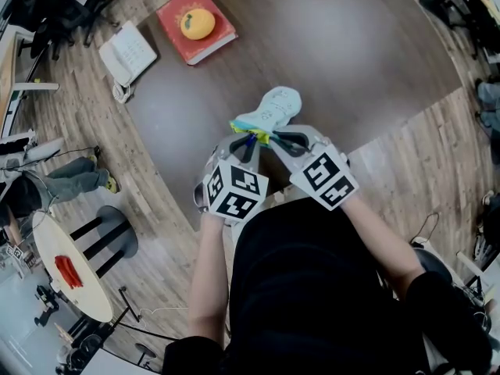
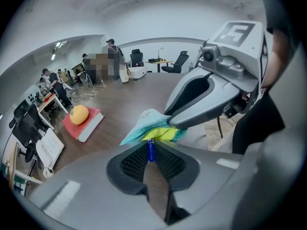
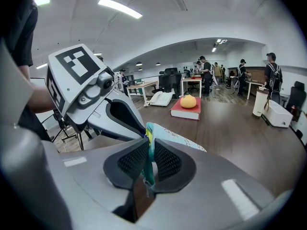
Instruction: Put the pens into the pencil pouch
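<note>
Pen at the pouch mouth
Left gripper [image 2: 150, 146] clamps a slim blue pen [image 2: 150, 153], tip aimed into the soft teal pouch [image 1: 273, 108] (yellow-lined), its rim pinched by the right gripper [image 3: 150, 145] over the brown table [image 1: 336, 53].

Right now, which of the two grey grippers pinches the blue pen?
The left gripper: the blue pen sits between its jaws, whereas the right gripper clamps the light-blue fabric pouch.
</note>
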`<action>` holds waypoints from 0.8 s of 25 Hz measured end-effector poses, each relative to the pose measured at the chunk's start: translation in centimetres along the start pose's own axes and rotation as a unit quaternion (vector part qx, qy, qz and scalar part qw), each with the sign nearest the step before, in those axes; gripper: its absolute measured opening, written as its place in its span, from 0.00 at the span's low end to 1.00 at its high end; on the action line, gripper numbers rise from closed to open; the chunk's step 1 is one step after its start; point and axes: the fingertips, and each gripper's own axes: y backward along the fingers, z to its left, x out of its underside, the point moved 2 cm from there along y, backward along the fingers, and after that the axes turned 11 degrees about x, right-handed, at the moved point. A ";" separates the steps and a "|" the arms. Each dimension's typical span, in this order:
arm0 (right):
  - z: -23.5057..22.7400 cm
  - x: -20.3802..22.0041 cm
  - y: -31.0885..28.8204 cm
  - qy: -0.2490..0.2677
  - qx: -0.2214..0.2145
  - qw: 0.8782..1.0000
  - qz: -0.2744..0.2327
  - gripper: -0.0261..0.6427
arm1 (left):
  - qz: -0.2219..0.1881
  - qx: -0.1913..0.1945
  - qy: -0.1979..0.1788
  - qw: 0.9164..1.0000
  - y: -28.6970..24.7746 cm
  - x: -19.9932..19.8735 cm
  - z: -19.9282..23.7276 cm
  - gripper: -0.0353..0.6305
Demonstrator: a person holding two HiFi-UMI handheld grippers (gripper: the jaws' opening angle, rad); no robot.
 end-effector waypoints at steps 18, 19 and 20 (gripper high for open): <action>-0.4 0.0 0.1 0.001 -0.002 1.000 -0.001 0.11 | -0.008 -0.010 -0.009 1.000 -0.4 -0.6 0.2 0.11; -0.4 0.0 0.1 0.001 -0.001 1.000 -0.001 0.11 | -0.011 -0.013 -0.010 1.000 -0.3 -0.6 0.3 0.12; -0.4 0.0 0.1 0.001 -0.001 1.000 -0.001 0.11 | -0.014 -0.016 -0.011 1.000 -0.3 -0.7 0.3 0.12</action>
